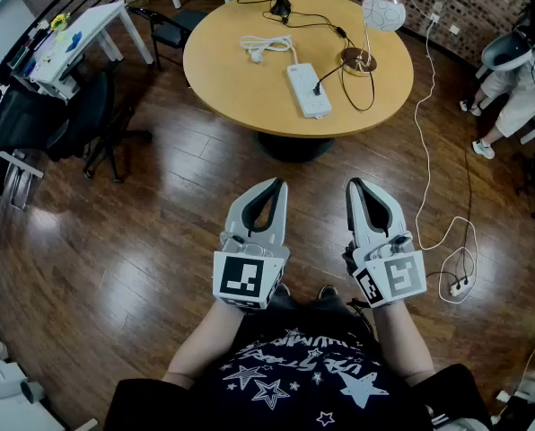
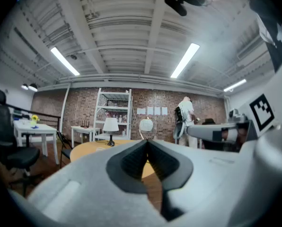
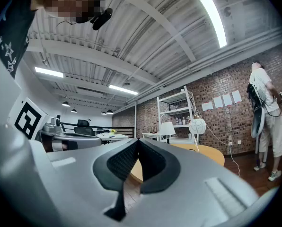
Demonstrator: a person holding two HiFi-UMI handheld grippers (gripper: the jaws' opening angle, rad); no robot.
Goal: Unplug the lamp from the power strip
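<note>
At lower centre, the left tongs (image 1: pixel 272 185) and right tongs (image 1: pixel 354 185) are hanging pressed together, empty. On the round wooden worktop (image 1: pixel 223 70) at upper centre, the white power strip (image 1: pixel 308 91) is holding 1 black plug (image 1: pixel 319 88). Yanking it unbraced risks dragging the strip.

Room as I view it: round wooden table (image 1: pixel 232 88) on dark plank floor (image 1: pixel 142 232); left of the table, black office chair (image 1: pixel 70 115) and white desk (image 1: pixel 83 25); behind the table, brick wall (image 2: pixel 84 108) with white shelving (image 2: pixel 115 110); tube lights (image 2: pixel 183 60) overhead.
</note>
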